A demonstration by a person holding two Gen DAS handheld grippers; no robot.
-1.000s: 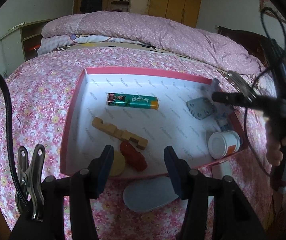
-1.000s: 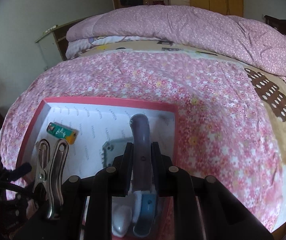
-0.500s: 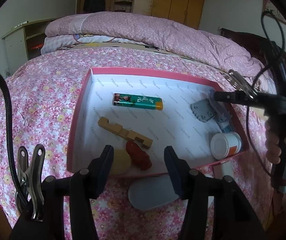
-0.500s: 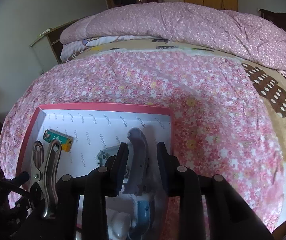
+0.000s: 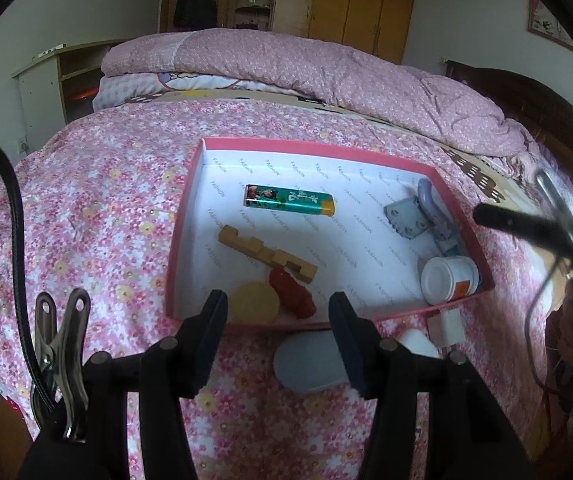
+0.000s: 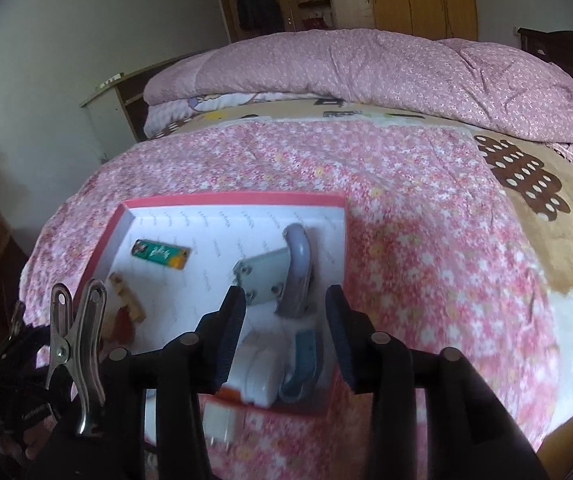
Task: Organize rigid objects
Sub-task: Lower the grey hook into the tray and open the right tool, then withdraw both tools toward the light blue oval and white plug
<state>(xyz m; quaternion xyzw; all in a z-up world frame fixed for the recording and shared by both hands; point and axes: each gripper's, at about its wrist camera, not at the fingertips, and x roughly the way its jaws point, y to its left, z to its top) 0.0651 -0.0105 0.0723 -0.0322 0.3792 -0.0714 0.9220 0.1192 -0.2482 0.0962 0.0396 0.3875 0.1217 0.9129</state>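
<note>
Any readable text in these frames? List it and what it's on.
"FASHION": repeated print across the white lining of the pink box.
Green lighter: picture and characters on the wrap, too small to read.
White jar: orange label, unreadable.
Nothing else legible.

Right gripper, jaws apart and empty, above lilac curved handle inside pink-rimmed tray.

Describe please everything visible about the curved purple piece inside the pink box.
The curved purple piece looks like smooth, hard lilac plastic, bent like an arch. It lies flat on the white floor of the pink box, along the right wall, beside the grey plate with screw holes, which seems to touch it. The right gripper hangs open above it, not holding it.
</note>
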